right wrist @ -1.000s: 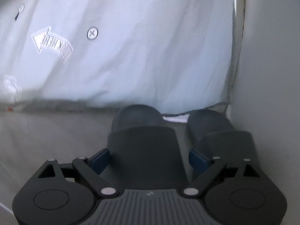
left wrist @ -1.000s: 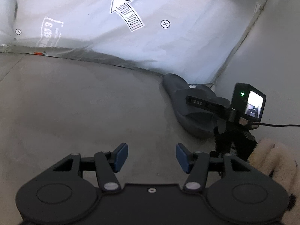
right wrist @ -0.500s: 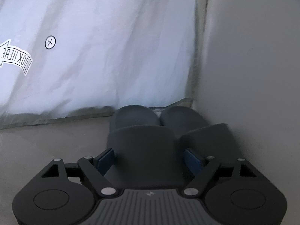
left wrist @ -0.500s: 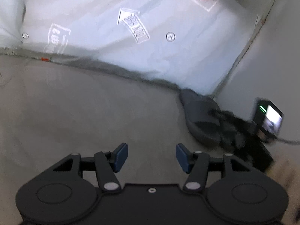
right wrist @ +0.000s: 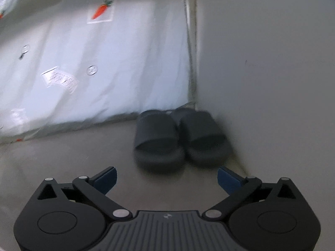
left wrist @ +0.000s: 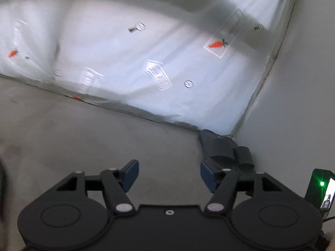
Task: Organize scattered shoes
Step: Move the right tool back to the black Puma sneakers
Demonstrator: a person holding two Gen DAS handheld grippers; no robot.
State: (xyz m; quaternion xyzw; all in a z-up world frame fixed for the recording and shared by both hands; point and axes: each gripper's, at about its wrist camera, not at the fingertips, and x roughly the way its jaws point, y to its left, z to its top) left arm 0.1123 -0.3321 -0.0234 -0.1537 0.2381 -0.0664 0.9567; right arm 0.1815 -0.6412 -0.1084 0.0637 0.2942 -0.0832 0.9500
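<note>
Slides, two dark grey ones, sit side by side on the grey floor [right wrist: 62, 156] in the far corner, toes toward the pale printed sheet [right wrist: 125, 73] and the plain wall [right wrist: 261, 62]. In the right wrist view the left slide [right wrist: 156, 138] touches the right slide [right wrist: 202, 136], which lies just beside the wall. The right hand-held gripper [right wrist: 167, 177] is near the heels with its jaws spreading wide, released, nothing between them. The left hand-held gripper [left wrist: 169, 174] stands further left over bare floor, its jaws also widening and empty; its view shows the pair [left wrist: 222, 148] beyond its right finger. A small black device with a green light [left wrist: 320, 190] shows at the right edge.
</note>
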